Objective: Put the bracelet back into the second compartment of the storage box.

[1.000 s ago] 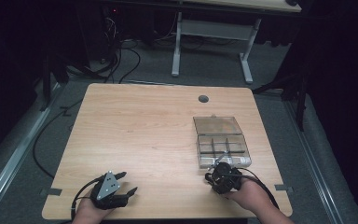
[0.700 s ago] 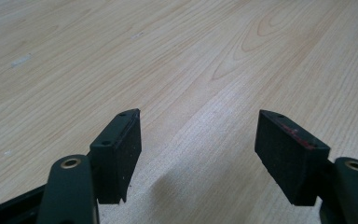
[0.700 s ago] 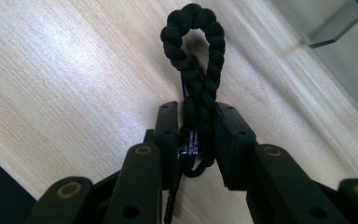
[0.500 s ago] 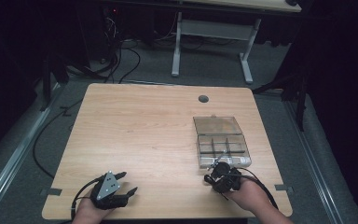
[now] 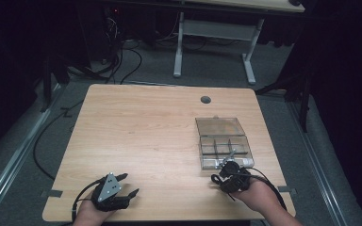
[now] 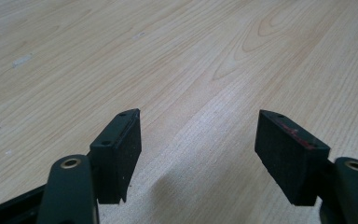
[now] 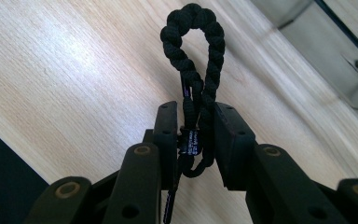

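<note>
Item: braided black cord loop (image 7: 193, 56), pinched btwn right gripper (image 7: 195, 140) jaws at its tails; prob. light, limp. Left gripper (image 6: 198, 154): spread, holding 0.

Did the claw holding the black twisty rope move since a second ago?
No. The right claw holding the black rope sits just as before at the near edge of the clear box.

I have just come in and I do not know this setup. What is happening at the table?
A person at a wooden table holds a gripper in each hand. The right gripper is shut on a black braided cord loop, near a clear compartment box with its lid open. The left gripper is open, holding nothing, low over bare wood.
</note>
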Motion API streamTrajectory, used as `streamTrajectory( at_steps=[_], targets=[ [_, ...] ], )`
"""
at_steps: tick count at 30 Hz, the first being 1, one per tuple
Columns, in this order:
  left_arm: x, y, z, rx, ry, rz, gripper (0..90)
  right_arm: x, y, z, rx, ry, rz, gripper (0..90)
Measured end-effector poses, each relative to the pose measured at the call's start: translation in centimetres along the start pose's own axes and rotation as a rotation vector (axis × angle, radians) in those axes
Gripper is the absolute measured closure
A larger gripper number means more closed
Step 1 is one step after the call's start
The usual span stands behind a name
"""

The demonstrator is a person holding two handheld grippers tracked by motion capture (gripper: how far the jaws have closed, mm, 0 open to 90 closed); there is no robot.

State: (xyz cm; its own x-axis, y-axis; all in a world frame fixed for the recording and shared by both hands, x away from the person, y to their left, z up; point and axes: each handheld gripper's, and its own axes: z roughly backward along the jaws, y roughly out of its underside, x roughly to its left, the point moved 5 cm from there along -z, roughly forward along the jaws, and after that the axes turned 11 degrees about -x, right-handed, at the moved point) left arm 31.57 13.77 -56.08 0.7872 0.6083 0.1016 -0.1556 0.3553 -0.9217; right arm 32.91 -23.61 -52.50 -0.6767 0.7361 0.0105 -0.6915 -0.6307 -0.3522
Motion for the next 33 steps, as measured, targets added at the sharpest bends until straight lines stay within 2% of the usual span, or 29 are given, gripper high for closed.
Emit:
streamTrajectory(
  at_steps=[8,12,13,19,20,23,24,25,26,31,32,33],
  targets=[
    [0.0,0.0,0.0,-0.003,0.001,0.005,32.0,-0.9,0.5,0.8,-0.002,0.009,-0.014,72.4],
    [0.1,0.0,0.1,-0.013,0.001,0.016,32.2,-1.5,0.7,1.5,-0.006,0.016,-0.044,72.4],
    [0.1,0.0,0.1,-0.013,0.001,0.016,32.5,-1.7,0.8,1.6,-0.009,0.015,-0.036,72.4],
    [0.4,-0.2,0.3,-0.053,0.001,0.045,35.2,-2.2,0.8,2.4,-0.011,0.015,-0.064,72.4],
    [0.5,-0.2,0.4,-0.074,-0.006,0.058,35.5,-2.5,0.8,2.8,-0.010,0.021,-0.069,72.4],
    [0.6,-0.3,0.4,-0.085,-0.008,0.067,36.0,-2.9,0.6,3.2,-0.019,0.021,-0.071,72.4],
    [0.6,-0.4,0.4,-0.097,-0.010,0.066,36.2,-2.7,0.5,3.4,-0.010,0.026,-0.111,72.4],
    [0.6,-0.4,0.4,-0.101,-0.010,0.062,36.4,-2.8,0.5,3.5,-0.012,0.027,-0.116,72.4],
    [0.6,-0.4,0.4,-0.105,-0.013,0.058,36.6,-3.1,0.3,3.6,-0.022,0.026,-0.090,72.4],
    [0.6,-0.4,0.4,-0.109,-0.019,0.064,37.0,-3.7,-0.3,4.5,-0.035,0.031,-0.087,72.4],
    [0.7,-0.4,0.4,-0.111,-0.027,0.067,35.2,-3.9,-0.7,5.0,-0.031,0.040,-0.121,72.4],
    [0.7,-0.4,0.4,-0.111,-0.027,0.067,35.1,-3.9,-0.7,5.0,-0.031,0.040,-0.121,72.4]
  ],
)
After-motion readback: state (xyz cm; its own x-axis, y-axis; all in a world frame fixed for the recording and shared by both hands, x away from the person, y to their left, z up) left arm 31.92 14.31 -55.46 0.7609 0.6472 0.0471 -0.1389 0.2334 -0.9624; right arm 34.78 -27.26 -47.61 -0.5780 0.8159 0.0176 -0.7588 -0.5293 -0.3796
